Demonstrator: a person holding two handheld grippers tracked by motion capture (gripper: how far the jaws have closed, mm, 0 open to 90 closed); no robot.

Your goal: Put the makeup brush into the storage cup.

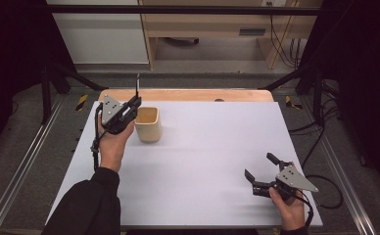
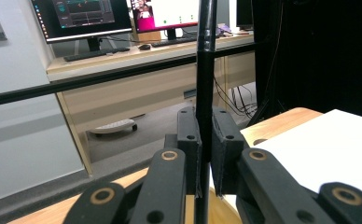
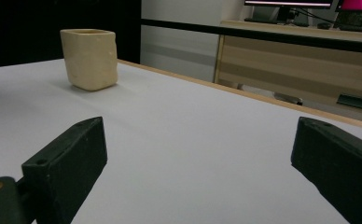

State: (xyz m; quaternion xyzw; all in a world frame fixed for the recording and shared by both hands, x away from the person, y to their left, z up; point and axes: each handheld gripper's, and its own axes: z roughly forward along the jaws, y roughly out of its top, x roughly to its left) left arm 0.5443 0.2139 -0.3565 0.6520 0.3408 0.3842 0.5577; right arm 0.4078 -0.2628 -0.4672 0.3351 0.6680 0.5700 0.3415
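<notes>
My left gripper (image 1: 133, 104) is raised just left of a cream square cup (image 1: 148, 124) near the far left of the white mat (image 1: 207, 147). Its jaws are shut on a thin black rod (image 1: 137, 85) that stands upright between them. In the left gripper view the black rod (image 2: 205, 70) runs up through the closed pads (image 2: 190, 140). My right gripper (image 1: 261, 171) rests low at the near right of the mat, jaws wide open with nothing between them. In the right gripper view the cup (image 3: 90, 58) stands far off at the upper left, beyond the open fingers (image 3: 69, 158).
The mat lies on a wooden table (image 1: 188, 94). Black frame rails (image 1: 178, 10) cross above the far edge. Beyond it are a wooden desk (image 2: 137, 88) with monitors (image 2: 81, 16) and cables (image 1: 320, 132) at the right of the table.
</notes>
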